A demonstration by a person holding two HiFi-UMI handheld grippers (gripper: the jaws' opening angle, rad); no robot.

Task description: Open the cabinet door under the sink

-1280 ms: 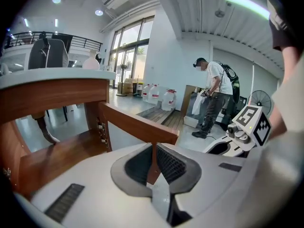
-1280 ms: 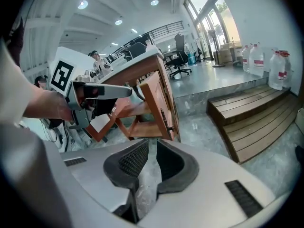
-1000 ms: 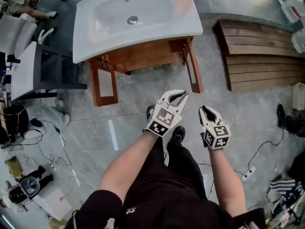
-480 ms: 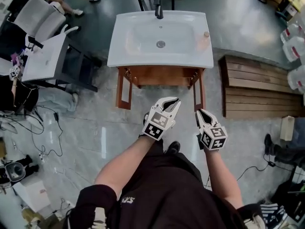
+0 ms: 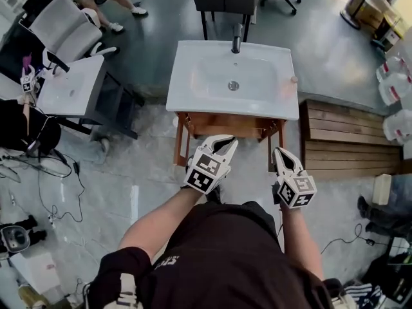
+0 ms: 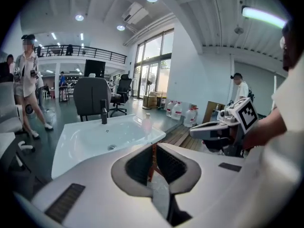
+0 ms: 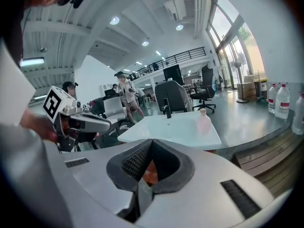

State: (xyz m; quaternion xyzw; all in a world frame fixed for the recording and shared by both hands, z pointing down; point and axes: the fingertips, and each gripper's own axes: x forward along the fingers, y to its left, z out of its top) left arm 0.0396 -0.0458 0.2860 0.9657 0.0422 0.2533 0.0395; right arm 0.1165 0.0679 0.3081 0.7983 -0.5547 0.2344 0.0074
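Observation:
A white sink (image 5: 233, 79) with a dark faucet (image 5: 237, 38) sits on a wooden cabinet (image 5: 226, 126). The cabinet's two doors stand swung out: the left door (image 5: 181, 141) and the right door (image 5: 273, 147). My left gripper (image 5: 227, 141) hovers just before the cabinet front. Its tips nearly touch, with nothing between them (image 6: 153, 147). My right gripper (image 5: 280, 152) hangs beside the right door without touching it. Its jaws are closing to a shut, empty state (image 7: 151, 141). A pink bottle (image 5: 293, 80) stands on the sink's right corner.
A white table (image 5: 67, 85) and chairs stand at the left, with cables on the floor below them. A slatted wooden platform (image 5: 341, 134) lies at the right, water jugs (image 5: 394, 85) beyond it. A person (image 6: 27, 80) stands behind the sink.
Both grippers have risen and now sit close in front of the cabinet. The right jaws have gone from apart to together. The sink has shifted to the middle of the head view.

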